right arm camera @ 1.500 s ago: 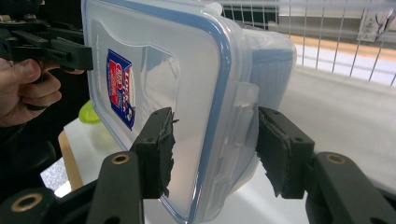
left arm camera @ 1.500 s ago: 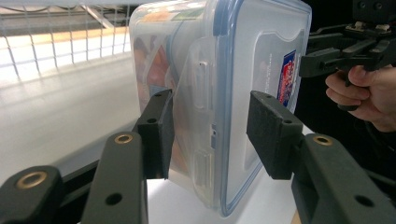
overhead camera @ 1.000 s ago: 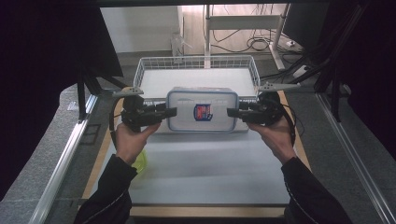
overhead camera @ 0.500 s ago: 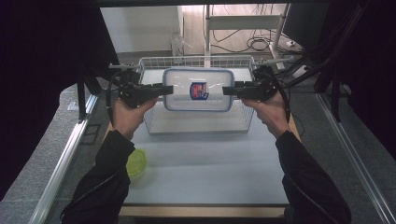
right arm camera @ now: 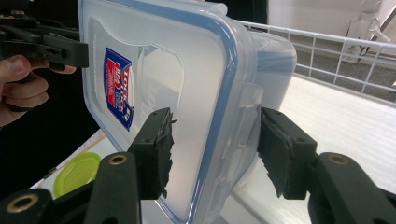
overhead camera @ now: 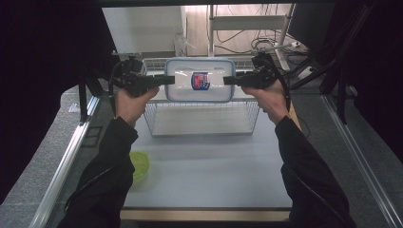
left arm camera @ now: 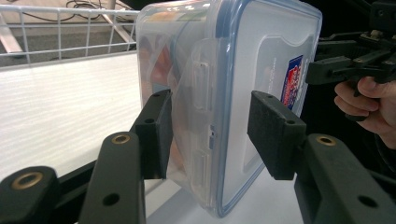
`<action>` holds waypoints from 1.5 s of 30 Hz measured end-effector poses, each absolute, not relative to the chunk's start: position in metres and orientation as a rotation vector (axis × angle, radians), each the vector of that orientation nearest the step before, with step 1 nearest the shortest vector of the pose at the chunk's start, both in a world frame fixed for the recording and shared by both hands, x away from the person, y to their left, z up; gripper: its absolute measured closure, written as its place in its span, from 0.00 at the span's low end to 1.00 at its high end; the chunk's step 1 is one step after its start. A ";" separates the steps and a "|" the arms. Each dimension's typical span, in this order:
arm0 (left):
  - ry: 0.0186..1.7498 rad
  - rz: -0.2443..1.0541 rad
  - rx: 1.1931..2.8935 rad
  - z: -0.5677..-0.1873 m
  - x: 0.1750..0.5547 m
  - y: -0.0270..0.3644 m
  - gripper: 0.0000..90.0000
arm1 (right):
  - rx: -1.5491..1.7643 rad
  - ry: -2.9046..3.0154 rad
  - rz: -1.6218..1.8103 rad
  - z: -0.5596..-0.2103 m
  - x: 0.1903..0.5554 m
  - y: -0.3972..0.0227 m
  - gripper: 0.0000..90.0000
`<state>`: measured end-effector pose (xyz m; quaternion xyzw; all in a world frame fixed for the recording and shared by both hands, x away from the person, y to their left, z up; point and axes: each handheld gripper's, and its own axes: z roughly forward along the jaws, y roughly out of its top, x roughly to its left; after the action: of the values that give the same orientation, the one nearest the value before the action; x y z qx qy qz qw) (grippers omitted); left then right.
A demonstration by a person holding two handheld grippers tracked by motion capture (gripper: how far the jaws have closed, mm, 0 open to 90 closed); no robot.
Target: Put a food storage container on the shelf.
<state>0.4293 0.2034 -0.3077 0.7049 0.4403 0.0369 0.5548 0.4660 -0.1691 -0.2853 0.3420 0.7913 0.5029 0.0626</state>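
Note:
A clear plastic container (overhead camera: 186, 90) with a blue-rimmed lid and a red-and-blue sticker hangs tilted on edge above a white wire basket (overhead camera: 199, 119). My left gripper (overhead camera: 170, 80) clamps its left short end and my right gripper (overhead camera: 229, 80) clamps its right short end. In the left gripper view the two black pads of my left gripper (left arm camera: 212, 126) press the container (left arm camera: 243, 56) on base and lid. The right gripper view shows my right gripper (right arm camera: 212, 140) pinching the container (right arm camera: 187, 70) the same way. The wire basket (left arm camera: 70, 28) (right arm camera: 336, 51) lies behind and below.
A round green lid (overhead camera: 139, 164) lies on the white tabletop near the left forearm, also seen as the green lid (right arm camera: 79, 179). Metal rails run along both table sides. Shelving and cables stand behind the basket.
Both hands have carried the container up and away from the person, from the tabletop in front of the basket to above the basket. Both grips have held throughout.

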 end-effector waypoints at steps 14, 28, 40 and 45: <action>0.990 0.235 1.774 -0.311 0.436 0.189 0.47 | 1.025 2.381 1.543 -0.288 0.483 -0.170 0.50; 0.997 0.322 1.810 -0.312 0.442 0.177 0.35 | 1.044 2.329 1.543 -0.292 0.487 -0.167 0.44; 0.973 0.369 1.823 -0.317 0.443 0.173 0.27 | 1.023 2.309 1.516 -0.295 0.487 -0.165 0.40; 0.992 0.349 1.825 -0.321 0.447 0.174 0.21 | 1.011 2.309 1.392 -0.299 0.486 -0.163 0.43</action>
<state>0.4470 0.1743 -0.3211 0.7530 0.4091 0.1441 0.4948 0.4862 -0.1634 -0.2990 0.3482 0.7949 0.4794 0.1307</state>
